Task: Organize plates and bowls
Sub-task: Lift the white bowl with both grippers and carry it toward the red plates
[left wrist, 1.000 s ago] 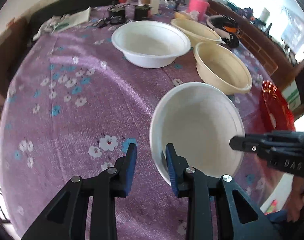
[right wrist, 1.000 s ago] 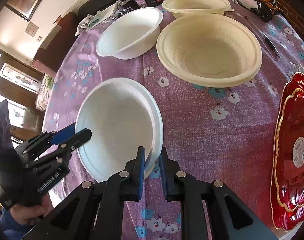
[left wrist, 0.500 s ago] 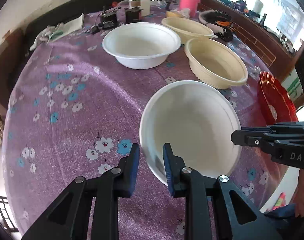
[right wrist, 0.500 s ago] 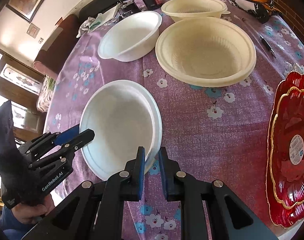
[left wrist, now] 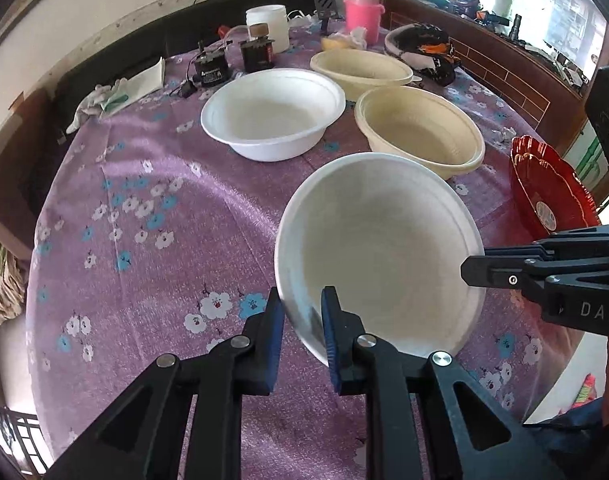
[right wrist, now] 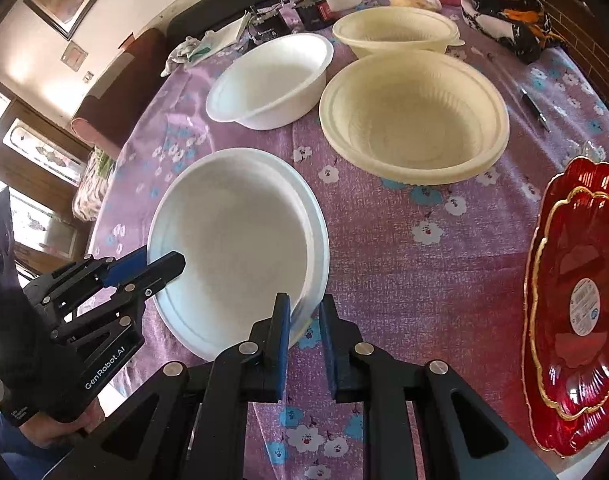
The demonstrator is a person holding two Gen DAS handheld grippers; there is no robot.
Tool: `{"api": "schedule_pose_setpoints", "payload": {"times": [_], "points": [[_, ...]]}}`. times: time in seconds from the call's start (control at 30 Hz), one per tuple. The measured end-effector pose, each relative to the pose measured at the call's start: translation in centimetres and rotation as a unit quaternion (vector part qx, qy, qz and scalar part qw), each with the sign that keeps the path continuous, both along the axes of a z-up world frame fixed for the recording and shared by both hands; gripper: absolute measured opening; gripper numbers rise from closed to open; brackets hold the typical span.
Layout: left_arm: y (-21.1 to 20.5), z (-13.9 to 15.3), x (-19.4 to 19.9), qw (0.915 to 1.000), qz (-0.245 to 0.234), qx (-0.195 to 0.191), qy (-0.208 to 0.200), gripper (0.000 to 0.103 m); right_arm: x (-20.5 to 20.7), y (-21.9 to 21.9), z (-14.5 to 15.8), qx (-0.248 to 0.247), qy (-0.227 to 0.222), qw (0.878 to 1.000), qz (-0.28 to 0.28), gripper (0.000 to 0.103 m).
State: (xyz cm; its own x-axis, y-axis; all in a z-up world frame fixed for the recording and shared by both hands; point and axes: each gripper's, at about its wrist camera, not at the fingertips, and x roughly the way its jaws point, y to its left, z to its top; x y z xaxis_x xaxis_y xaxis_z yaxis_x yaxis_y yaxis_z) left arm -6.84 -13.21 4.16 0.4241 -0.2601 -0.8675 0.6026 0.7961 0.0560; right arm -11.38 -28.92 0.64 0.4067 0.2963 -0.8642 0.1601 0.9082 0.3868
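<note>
1. Work item: a white bowl (right wrist: 232,248) at the near edge of the bench (left wrist: 152,184), tilted and held at two points on its rim.
2. Left hand-held gripper (left wrist: 302,312): its jaws are closing at this moment, with the near-left rim of the white bowl between the blue pads (the pads appear to meet the rim, one inside and one outside).
3. Right hand-held gripper (right wrist: 304,320): pressed nearly together, pinching the opposite rim of the same bowl. In the right wrist view the rim here shows a doubled edge, so there may be two nested bowls; this cannot be confirmed.
4. Remaining bowls: a second white bowl (left wrist: 272,114) stands alone further back. A cream bowl (left wrist: 420,132) sits just beside it, and another cream bowl (left wrist: 360,68) behind that. All three stand apart, none visibly nested with another.
5. Plates: red plates with gold edging (right wrist: 580,296) lie at the right edge of the bench, apparently stacked already.
6. Progress, as a judgement: early. The plates look grouped; the bowls are still spread out.
7. Work left, as a judgement: join the held bowl with the second white bowl, then nest the two cream bowls.
8. Clutter at the far end (a pink container (left wrist: 362,8), small devices) is not part of the task.
</note>
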Motion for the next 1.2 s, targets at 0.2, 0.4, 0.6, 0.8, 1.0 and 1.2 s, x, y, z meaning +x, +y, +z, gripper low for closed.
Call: {"api": "schedule_pose_setpoints", "payload": {"times": [0.2,0.4,0.6,0.8,1.0,1.2], "points": [[-0.4,0.2,-0.6,1.0000,-0.001,-0.002,-0.003,0.018,-0.9,-0.5,0.6,-0.006,-0.006,1.000,0.000,0.016],[-1.1,0.6,-1.5,0.9999,-0.006,-0.004,-0.010,0.018,-1.6,-1.0,1.1,-0.010,-0.011,1.000,-0.002,0.016],[-2.0,1.1,-2.3,0.9997,-0.013,-0.006,-0.018,0.018,-2.5,-1.9,1.7,-0.012,-0.017,1.000,-0.007,0.016],[-3.2,1.4,-2.9,0.9994,-0.021,-0.007,-0.025,0.018,-3.4,-2.9,2.1,-0.013,-0.022,1.000,-0.014,0.016],[-4.3,1.7,-3.4,0.9990,-0.030,-0.006,-0.033,0.018,-4.2,-4.0,2.4,-0.013,-0.025,0.999,-0.022,0.016],[-5.3,2.1,-3.7,0.9983,-0.038,-0.005,-0.045,0.018,-4.8,-4.9,3.0,-0.017,-0.034,0.999,-0.027,0.016]]}}
